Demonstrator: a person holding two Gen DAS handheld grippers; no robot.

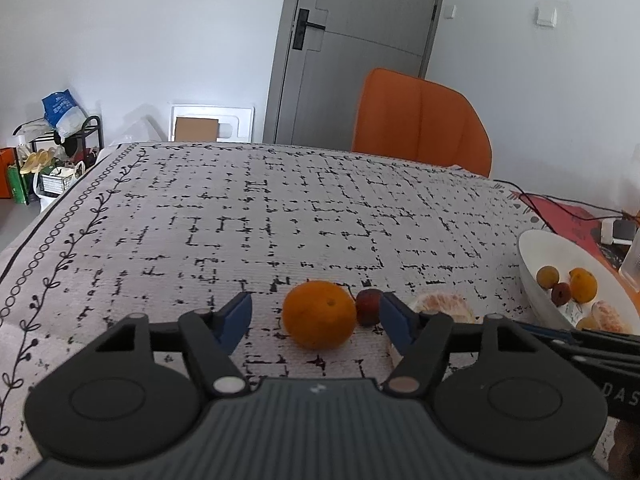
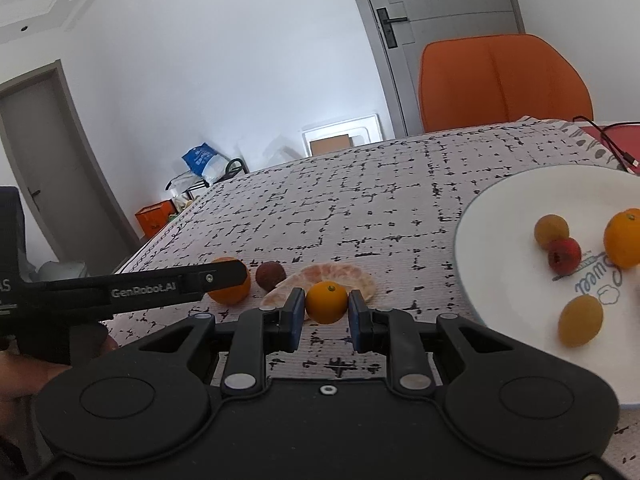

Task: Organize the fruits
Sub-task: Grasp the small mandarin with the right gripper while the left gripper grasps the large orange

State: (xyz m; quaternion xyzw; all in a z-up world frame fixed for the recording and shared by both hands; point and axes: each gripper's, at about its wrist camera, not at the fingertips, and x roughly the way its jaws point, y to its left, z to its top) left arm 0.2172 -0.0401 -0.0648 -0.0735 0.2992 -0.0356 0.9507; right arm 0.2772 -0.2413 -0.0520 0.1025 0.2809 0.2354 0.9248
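In the left wrist view my left gripper (image 1: 316, 316) is open, its blue pads on either side of a large orange (image 1: 319, 315) that rests on the tablecloth. A dark red fruit (image 1: 368, 306) and a peeled orange half (image 1: 444, 307) lie just to its right. In the right wrist view my right gripper (image 2: 325, 312) is shut on a small orange (image 2: 326, 302), in front of the peeled orange half (image 2: 336, 280). The white plate (image 2: 496, 240) at the right holds several small fruits. The large orange (image 2: 232, 284) and dark red fruit (image 2: 269, 275) also show there.
The table wears a white cloth with black marks (image 1: 280, 208). An orange chair (image 1: 420, 120) stands at the far side. Cables and a red mat (image 1: 568, 220) lie at the right behind the plate (image 1: 532, 264). Bags and boxes stand by the wall at the left.
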